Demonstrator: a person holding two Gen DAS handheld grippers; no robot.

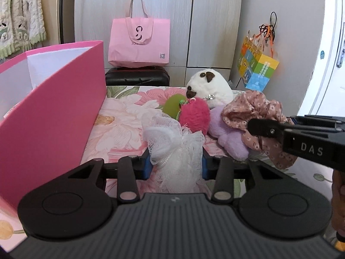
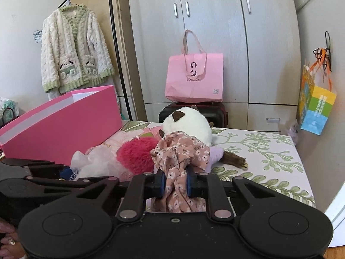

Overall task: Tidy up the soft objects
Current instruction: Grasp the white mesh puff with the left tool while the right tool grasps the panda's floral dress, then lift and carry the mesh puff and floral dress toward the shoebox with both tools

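My left gripper (image 1: 175,164) is shut on a white mesh bath pouf (image 1: 172,142), held just above the floral bedspread. My right gripper (image 2: 175,183) is shut on a pink floral fabric scrunchie (image 2: 181,157); it also shows in the left wrist view (image 1: 258,116), gripped from the right. Behind them lie a red fluffy ball (image 1: 194,116), a green ball (image 1: 172,105), a lilac plush (image 1: 228,136) and a white plush animal with brown patches (image 1: 209,88). An open pink box (image 1: 54,112) stands at the left on the bed.
A pink tote bag (image 2: 194,79) sits on a black case (image 2: 192,112) behind the bed, in front of grey wardrobe doors. A colourful paper bag (image 2: 317,105) hangs on the right wall. A fluffy cardigan (image 2: 73,49) hangs at the left.
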